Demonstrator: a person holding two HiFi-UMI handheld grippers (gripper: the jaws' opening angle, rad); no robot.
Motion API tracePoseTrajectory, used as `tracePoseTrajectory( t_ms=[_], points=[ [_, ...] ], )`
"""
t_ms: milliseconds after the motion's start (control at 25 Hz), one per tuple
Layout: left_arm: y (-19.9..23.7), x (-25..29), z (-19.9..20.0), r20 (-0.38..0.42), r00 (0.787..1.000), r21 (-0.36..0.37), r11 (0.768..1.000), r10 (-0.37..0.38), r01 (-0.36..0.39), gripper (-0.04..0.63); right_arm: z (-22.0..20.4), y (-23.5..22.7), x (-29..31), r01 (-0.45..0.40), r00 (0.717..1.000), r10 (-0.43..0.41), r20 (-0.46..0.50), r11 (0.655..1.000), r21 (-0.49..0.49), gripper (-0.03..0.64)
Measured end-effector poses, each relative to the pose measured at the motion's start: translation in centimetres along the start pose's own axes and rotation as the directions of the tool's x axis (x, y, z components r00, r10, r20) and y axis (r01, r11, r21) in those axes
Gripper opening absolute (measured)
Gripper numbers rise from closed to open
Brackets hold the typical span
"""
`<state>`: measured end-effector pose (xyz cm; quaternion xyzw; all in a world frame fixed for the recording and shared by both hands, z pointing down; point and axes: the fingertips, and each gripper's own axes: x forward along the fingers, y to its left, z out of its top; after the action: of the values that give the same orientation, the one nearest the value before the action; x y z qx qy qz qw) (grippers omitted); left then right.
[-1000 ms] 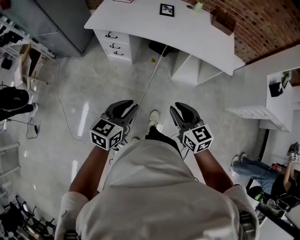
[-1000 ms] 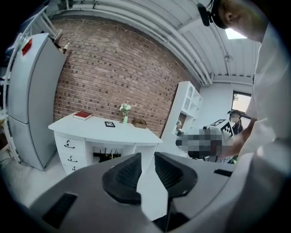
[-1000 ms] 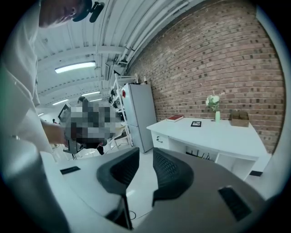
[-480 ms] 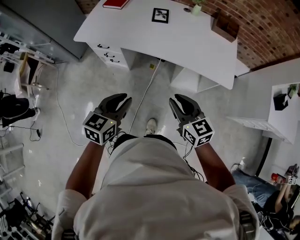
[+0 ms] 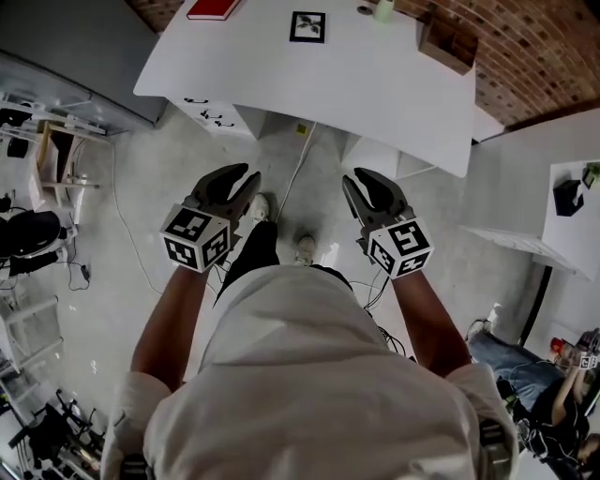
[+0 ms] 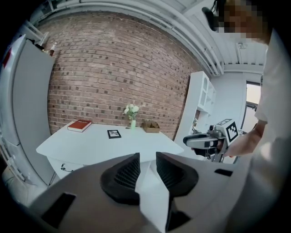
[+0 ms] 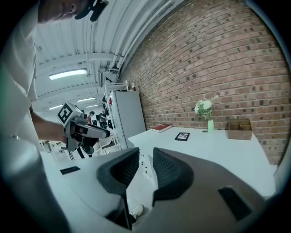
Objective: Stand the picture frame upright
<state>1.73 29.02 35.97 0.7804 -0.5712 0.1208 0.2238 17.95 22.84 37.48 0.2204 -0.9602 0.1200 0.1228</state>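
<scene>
Left gripper (image 5: 246, 178) jaws opening on nothing, right gripper (image 5: 356, 180) spread and empty; best to step up square to the desk (image 5: 375, 75) before reaching for the flat picture frame (image 5: 307, 26).

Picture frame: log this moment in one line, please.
stage: not yet at desk | picture frame: flat on desk, untouched | left gripper: jaws opening, empty | right gripper: open, empty

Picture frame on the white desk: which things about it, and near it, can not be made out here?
- Picture frame: its underside, every view, hidden because it lies flat; its image too small.
- Red book: head view, cut by top edge.
- Vase: head view, partly cut by top edge.
</scene>
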Motion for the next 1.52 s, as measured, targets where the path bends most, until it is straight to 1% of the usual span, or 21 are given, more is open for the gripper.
tracePoseTrajectory(
  t_ms=[160, 320, 640, 840, 1000, 1120, 1200, 1280, 1360, 1520],
  points=[
    [2.3, 1.8, 0.7, 0.011, 1.000, -0.013, 1.000, -0.013, 0.013, 0.109, 0.6, -1.5, 1.8, 0.025, 1.000, -0.026, -0.009, 1.000, -0.017, 0.077],
    [5.4, 4.1, 2.2, 0.019, 0.999, -0.018, 0.999, -0.040, 0.041, 0.114, 1.5, -3.5, 4.4, 0.065, 0.997, -0.066, -0.029, 0.998, -0.022, 0.077],
    [13.2, 9.1, 5.9, 0.007, 0.994, -0.016, 0.994, -0.108, 0.108, 0.114, 4.2, -7.5, 12.6, 0.132, 0.989, -0.131, -0.063, 0.991, 0.007, 0.077],
    [17.4, 11.7, 8.1, -0.008, 0.986, -0.004, 0.986, -0.166, 0.166, 0.112, 6.2, -9.2, 17.4, 0.179, 0.981, -0.178, -0.074, 0.984, 0.013, 0.077],
    [20.1, 13.7, 8.8, -0.022, 0.978, 0.005, 0.978, -0.209, 0.210, 0.109, 6.9, -10.8, 20.6, 0.217, 0.973, -0.214, -0.082, 0.976, 0.027, 0.077],
    [21.6, 15.7, 9.4, -0.038, 0.971, 0.011, 0.971, -0.237, 0.237, 0.105, 7.5, -12.6, 22.5, 0.238, 0.969, -0.233, -0.078, 0.970, 0.056, 0.077],
    [22.5, 16.8, 9.5, -0.048, 0.970, 0.003, 0.971, -0.239, 0.240, 0.103, 7.7, -13.5, 23.6, 0.237, 0.969, -0.230, -0.087, 0.969, 0.070, 0.077],
    [23.3, 18.0, 9.9, -0.050, 0.969, -0.013, 0.971, -0.241, 0.240, 0.101, 7.8, -14.5, 24.6, 0.225, 0.971, -0.218, -0.103, 0.972, 0.063, 0.077],
    [23.8, 19.4, 10.3, -0.051, 0.969, -0.028, 0.970, -0.241, 0.240, 0.101, 7.7, -15.9, 25.6, 0.205, 0.973, -0.197, -0.123, 0.977, 0.059, 0.077],
    [24.8, 22.4, 10.7, -0.065, 0.970, -0.063, 0.971, -0.234, 0.230, 0.101, 7.1, -19.0, 27.8, 0.165, 0.977, -0.149, -0.151, 0.982, 0.096, 0.077]
  ],
)
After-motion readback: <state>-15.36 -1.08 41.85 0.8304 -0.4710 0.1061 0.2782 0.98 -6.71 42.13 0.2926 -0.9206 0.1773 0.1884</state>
